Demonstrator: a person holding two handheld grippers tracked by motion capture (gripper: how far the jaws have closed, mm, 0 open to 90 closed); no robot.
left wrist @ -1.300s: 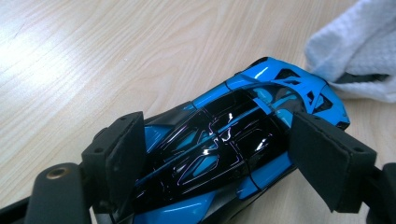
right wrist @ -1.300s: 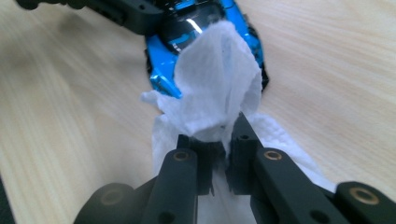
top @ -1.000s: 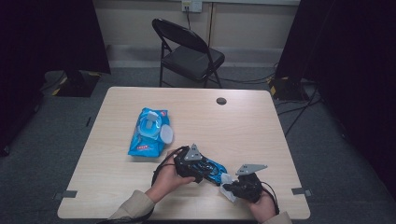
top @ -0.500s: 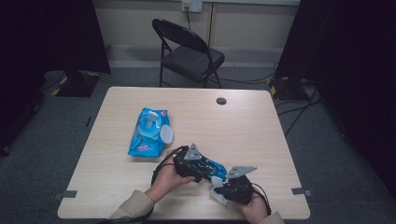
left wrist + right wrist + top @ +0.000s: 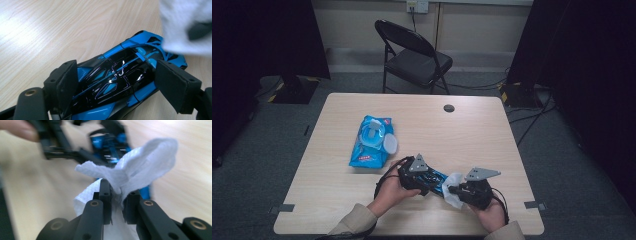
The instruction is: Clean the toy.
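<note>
Rightward wipe (image 5: pixel 454 189) has edged onto the toy car (image 5: pixel 432 178) — right claw (image 5: pixel 451 190) pinching it, left claw (image 5: pixel 428 184) clamping the car; next, rub along the bodywork.

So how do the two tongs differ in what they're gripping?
The left tongs stand wide, clamped on the sides of a glossy blue and black toy car; the right tongs are almost shut, pinching a crumpled white wipe. The car is hard and rigid, the wipe soft. Both tongs are black and hand-held.

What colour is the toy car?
The toy car is bright blue with glossy black panels; the left gripper view shows it best.
</note>
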